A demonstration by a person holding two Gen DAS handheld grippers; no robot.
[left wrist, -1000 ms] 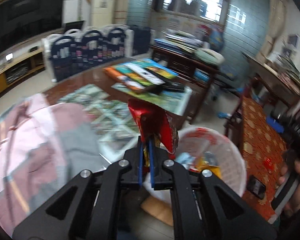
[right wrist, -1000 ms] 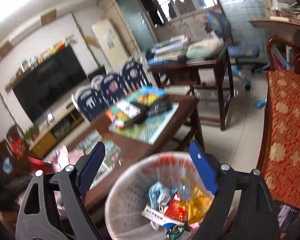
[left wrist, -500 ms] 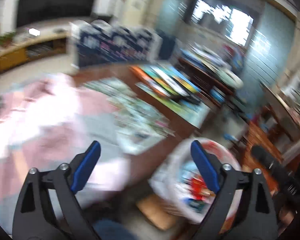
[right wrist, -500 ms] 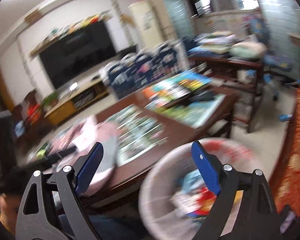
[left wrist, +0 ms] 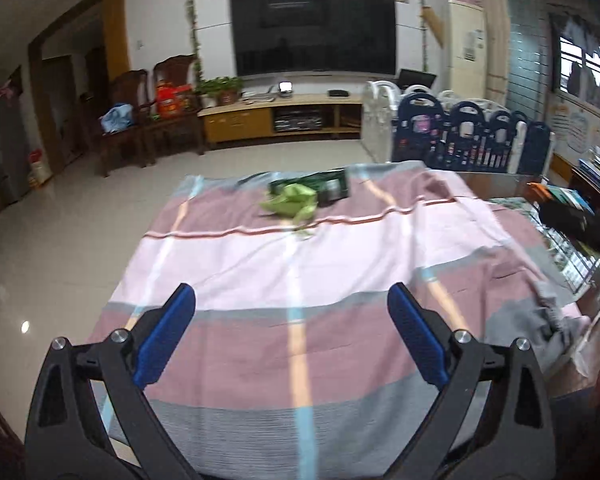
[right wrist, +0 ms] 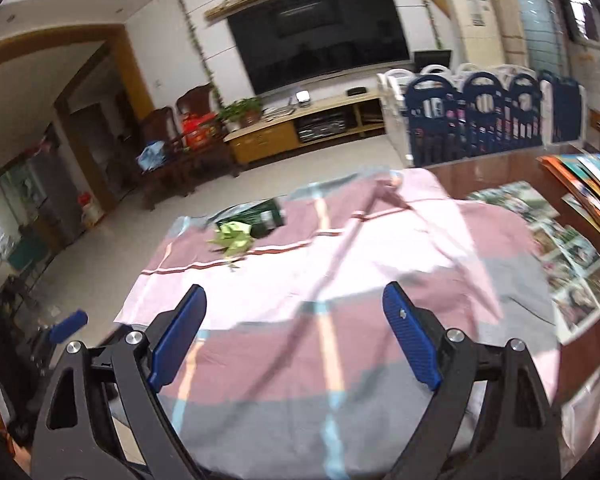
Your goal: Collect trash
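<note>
- Both grippers are empty with jaws spread wide: the left gripper [left wrist: 290, 336] and right gripper [right wrist: 296, 336] hang over the near end of the striped cloth [left wrist: 340, 264], both aimed down its length at the far end. To me that reads as lining up for the next pickup.
- What's left to collect sits together at the far end of the cloth: a crumpled green wrapper [left wrist: 294, 202] lying right up against, maybe slightly on, a dark green packet [left wrist: 324, 186]. Same pair shows in the right view, wrapper [right wrist: 234, 242] and packet [right wrist: 260, 214].
- They're close to the far edge of the cloth, so a sloppy nudge could probably shove them off onto the floor (the wrapper looks light and floppy).
- Plenty of open cloth between the grippers and the trash, nothing in the way.
- The cloth has a raised fold [right wrist: 340, 248] running diagonally on the right side; dragging a finger through it would likely tug the fabric and shift the trash.
- The right side is busier: photo sheets [right wrist: 560, 256] on the bare wooden table [right wrist: 496, 172], and a stack of books [right wrist: 588, 184] beyond.
- No bin in either view right now.
</note>
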